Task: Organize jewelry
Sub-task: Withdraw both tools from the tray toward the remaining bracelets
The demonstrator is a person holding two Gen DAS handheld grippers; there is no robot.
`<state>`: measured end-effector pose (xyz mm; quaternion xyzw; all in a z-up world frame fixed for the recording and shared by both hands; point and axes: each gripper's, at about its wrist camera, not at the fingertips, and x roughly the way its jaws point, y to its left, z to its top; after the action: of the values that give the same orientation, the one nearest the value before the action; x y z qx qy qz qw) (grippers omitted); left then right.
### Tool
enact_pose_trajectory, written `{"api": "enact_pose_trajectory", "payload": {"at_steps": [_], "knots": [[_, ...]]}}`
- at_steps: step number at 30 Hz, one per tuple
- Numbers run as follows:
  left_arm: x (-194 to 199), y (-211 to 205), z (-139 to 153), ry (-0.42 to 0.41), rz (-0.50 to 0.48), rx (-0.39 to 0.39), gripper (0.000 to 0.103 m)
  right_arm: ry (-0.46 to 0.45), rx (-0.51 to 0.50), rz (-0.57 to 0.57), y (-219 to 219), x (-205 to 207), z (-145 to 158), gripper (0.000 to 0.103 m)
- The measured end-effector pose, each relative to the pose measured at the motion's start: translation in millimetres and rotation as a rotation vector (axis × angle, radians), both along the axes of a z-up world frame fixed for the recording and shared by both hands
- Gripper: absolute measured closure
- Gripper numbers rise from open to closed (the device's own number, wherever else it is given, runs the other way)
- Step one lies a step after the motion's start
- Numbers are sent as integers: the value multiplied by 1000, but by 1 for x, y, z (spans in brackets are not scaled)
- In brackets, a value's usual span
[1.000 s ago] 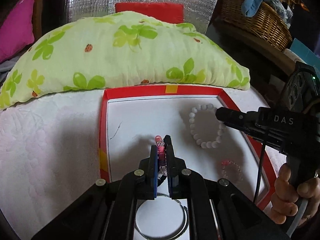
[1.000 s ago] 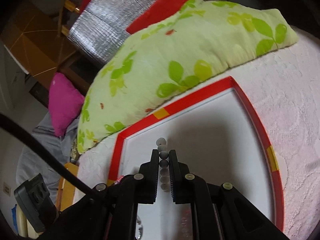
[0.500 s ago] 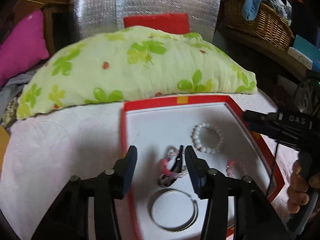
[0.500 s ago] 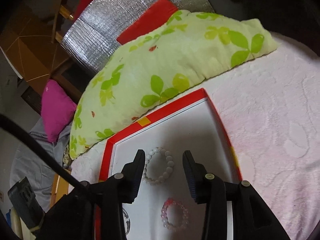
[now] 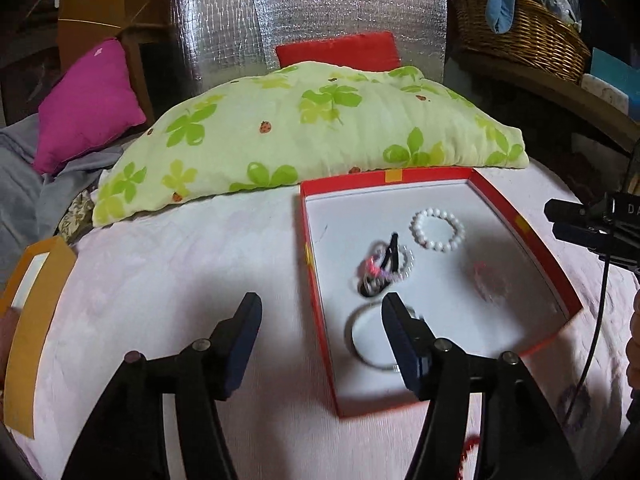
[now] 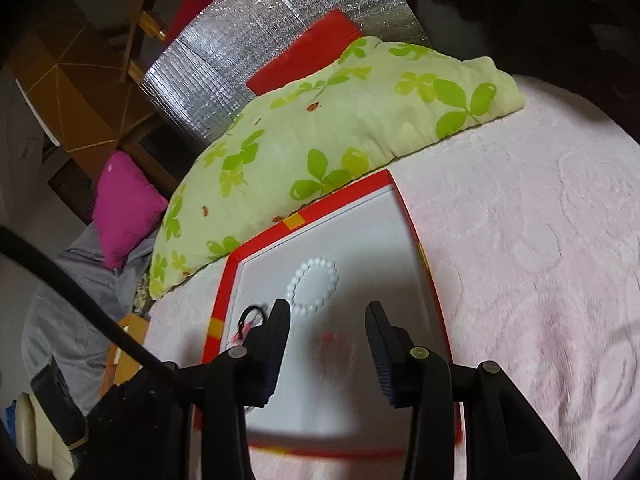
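A red-rimmed box (image 5: 306,216) with a white floor lies on the pink bedspread; it also shows in the right wrist view (image 6: 416,240). Inside lie a white bead bracelet (image 5: 438,229) (image 6: 313,286), a pink-and-clear bead bracelet with a black clip (image 5: 382,270) (image 6: 250,320), a blurred pink bracelet (image 5: 490,280) (image 6: 334,346) and a silver bangle (image 5: 370,340). My left gripper (image 5: 320,308) is open and empty, above the box's near left edge. My right gripper (image 6: 328,316) is open and empty over the box, and shows at the right of the left wrist view (image 5: 560,216).
A green clover-print pillow (image 5: 304,132) lies right behind the box. A magenta cushion (image 5: 86,104) and grey cloth are far left. An orange envelope (image 5: 32,320) lies at the left edge. A wicker basket (image 5: 520,36) stands back right. A silver foil panel (image 5: 312,12) stands behind.
Both grippers have opened and pulled back up from the box. The pink-and-clear bracelet and the white bead bracelet, held a second ago, now lie inside the box.
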<state>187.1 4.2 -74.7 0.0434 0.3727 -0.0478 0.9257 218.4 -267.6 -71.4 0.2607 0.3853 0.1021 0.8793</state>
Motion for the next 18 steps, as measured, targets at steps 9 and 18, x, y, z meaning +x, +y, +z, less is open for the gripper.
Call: {"api": "enact_pose_trajectory", "payload": {"at_steps": [9,18], "knots": [[-55,17,-17,53,21,-8,39,13,70,8,-9,-58,-2,60],[-95,24,-23,97,-12,-76,39,67,100,-11,-23,-103,-17,60]]}}
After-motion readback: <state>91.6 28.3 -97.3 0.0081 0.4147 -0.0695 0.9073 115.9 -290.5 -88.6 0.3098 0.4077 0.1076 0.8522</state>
